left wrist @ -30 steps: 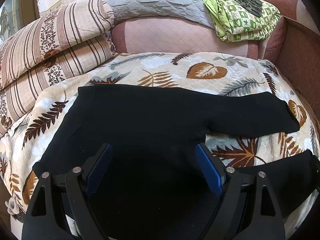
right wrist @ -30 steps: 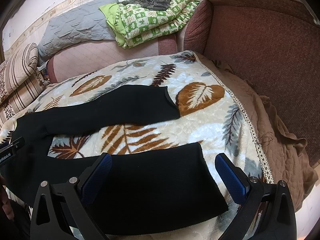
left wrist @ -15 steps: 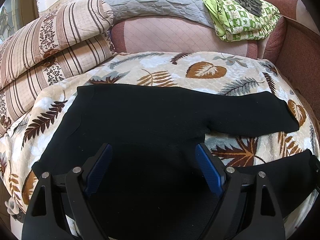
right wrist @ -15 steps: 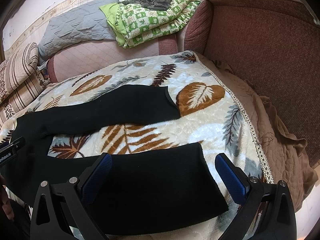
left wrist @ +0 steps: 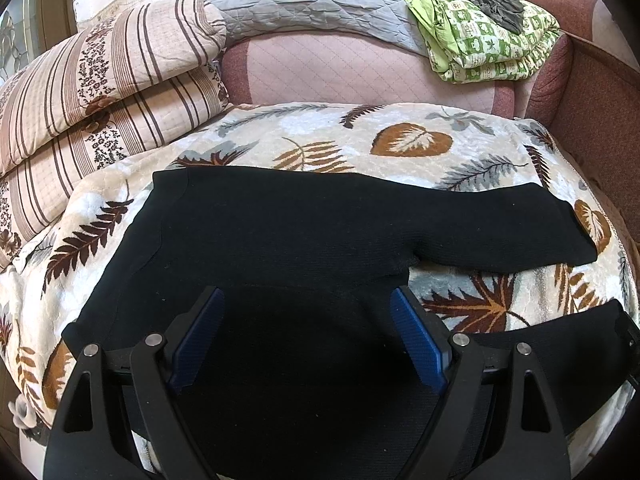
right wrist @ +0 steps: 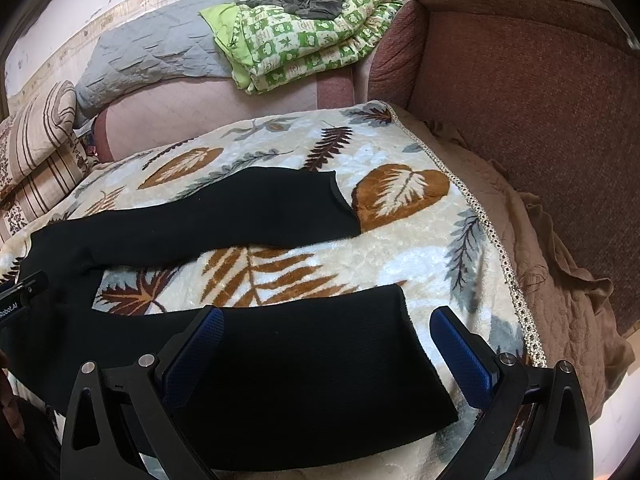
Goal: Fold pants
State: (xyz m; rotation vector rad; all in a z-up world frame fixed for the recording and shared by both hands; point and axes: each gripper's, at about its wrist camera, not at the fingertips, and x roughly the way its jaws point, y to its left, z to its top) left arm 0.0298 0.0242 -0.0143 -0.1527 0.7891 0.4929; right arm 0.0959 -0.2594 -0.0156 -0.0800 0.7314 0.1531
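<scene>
Plainly, no fold is seen yet. In the left wrist view, the black pants (left wrist: pixel 280 240) are laid flat on the leaf-patterned blanket (left wrist: pixel 400 148), with the waist end toward the left and the two legs spread apart toward the right. The far leg runs out to its hem near the blanket's right edge, and a strip of blanket is left bare between it and the near leg. The left claw (left wrist: pixel 308 340) is held above the seat of the pants with its blue pads wide apart; nothing is gripped, and whether the pads touch the cloth cannot be told. Striped pillows (left wrist: pixel 100 92), a grey quilt (left wrist: pixel 304 4) and a folded green blanket (left wrist: pixel 492 36) are stacked behind, well apart from the pants.

In the right wrist view, the near leg (right wrist: pixel 312 360) is seen beneath the right claw (right wrist: pixel 328 352), whose pads are likewise released and stand either side of the leg near its hem, with no cloth pinched. The far leg (right wrist: pixel 240 216) lies beyond it, parted by a band of blanket. The brown sofa back (right wrist: pixel 540 100) rises on the right.

The task is judged to be at its start: the pants are spread out, but one leg has not been laid over the other, and the lengthwise folds are still to be made.
</scene>
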